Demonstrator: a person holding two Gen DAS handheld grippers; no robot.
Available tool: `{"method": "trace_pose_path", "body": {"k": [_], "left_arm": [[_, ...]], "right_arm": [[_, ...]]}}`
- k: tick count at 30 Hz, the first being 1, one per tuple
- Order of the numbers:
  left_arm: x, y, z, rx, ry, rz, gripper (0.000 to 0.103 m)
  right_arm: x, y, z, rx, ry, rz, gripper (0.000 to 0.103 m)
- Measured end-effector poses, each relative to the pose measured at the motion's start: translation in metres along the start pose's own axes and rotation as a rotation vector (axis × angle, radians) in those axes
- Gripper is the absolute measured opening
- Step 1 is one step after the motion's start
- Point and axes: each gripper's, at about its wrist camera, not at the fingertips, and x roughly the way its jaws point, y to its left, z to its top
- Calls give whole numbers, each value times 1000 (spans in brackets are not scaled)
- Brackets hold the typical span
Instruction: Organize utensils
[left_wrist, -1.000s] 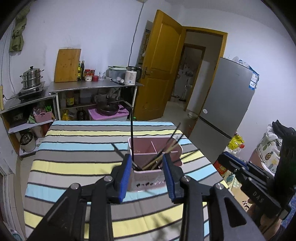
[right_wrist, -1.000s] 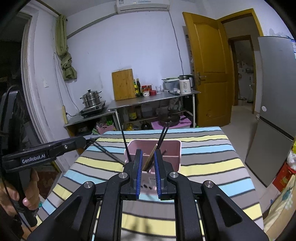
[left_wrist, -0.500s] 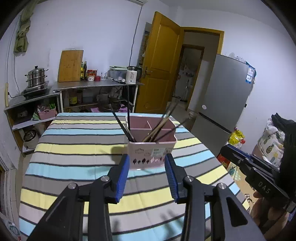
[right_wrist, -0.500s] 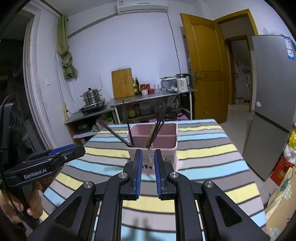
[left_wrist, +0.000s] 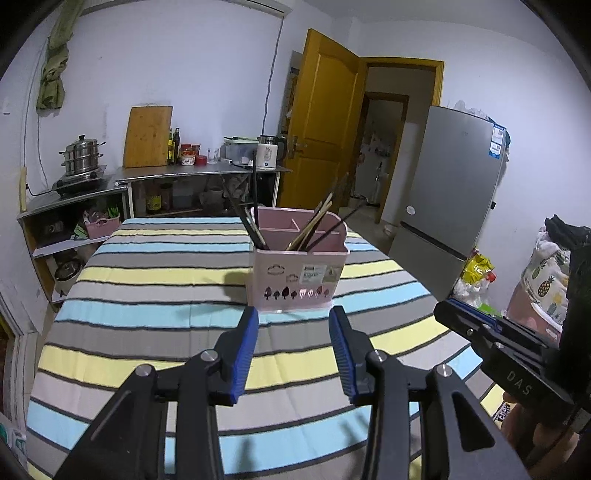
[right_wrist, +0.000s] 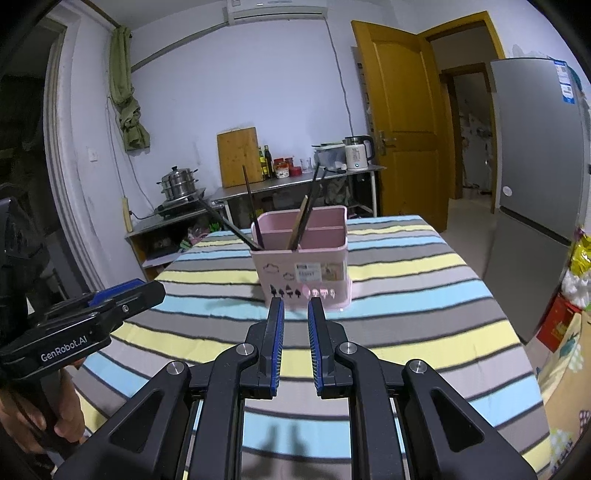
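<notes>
Pink holder (left_wrist: 299, 275) sits mid-table on the striped cloth (left_wrist: 155, 295), chopsticks (left_wrist: 312, 225) poking out. Left gripper (left_wrist: 293, 325) hangs just near of it, jaws wide, empty. Right gripper (right_wrist: 296, 314) too, jaws narrow but apart, nothing held. Fridge (left_wrist: 450, 192) far right.

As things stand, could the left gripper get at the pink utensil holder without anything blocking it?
Probably yes. The left gripper is open and empty, aimed straight at the pink utensil holder, with only bare striped tablecloth between them. The right gripper sits off to the side, out of that path.
</notes>
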Motion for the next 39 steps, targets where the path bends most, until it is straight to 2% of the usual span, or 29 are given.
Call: {"method": "trace_pose_path", "body": {"k": [3,6,16,39], "left_arm": [[1,-2,-10,3,6,8,42],[1,-4,-19,5,9,10,42],[0,-8,-42,11,22,10,42],[-3,-9,-44,19,20,17,42]], "right_arm": [[-2,0,-10,-6,4,-9,16],[-4,1,-19,-14,4,-15,36],[-7,4,-32,-31,14,-31,36],[-8,6,-36,-32,19,-28,36]]}}
